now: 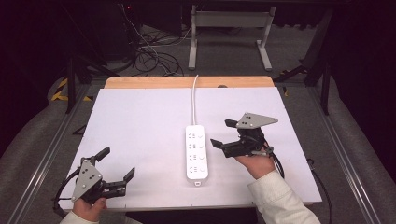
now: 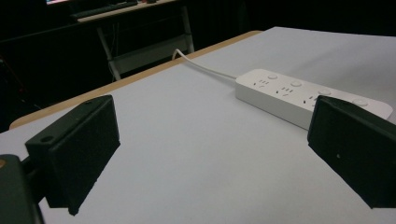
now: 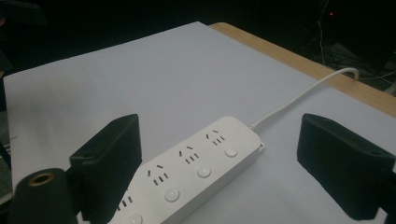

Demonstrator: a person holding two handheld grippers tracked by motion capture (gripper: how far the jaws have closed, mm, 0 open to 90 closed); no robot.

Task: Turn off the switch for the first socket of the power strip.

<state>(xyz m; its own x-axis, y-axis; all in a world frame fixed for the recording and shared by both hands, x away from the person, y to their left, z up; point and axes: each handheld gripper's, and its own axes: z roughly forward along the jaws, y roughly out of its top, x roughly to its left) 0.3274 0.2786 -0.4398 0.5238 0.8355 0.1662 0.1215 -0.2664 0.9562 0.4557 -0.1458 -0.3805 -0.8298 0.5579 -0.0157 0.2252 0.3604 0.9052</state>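
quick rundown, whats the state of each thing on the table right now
power strip: flat on the white table top, sockets up, nothing plugged in, untouched
power strip cable: runs off the table's far edge
left gripper: open, empty, near the front left corner
right gripper: open, empty, just right of the power strip

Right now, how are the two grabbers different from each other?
The left gripper sits near the table's front left corner, far from the power strip; the right gripper is right beside the strip. The left one's jaws point to the right, while the right one's jaws point left, toward the strip. Both are black, held in a hand, open and holding nothing.
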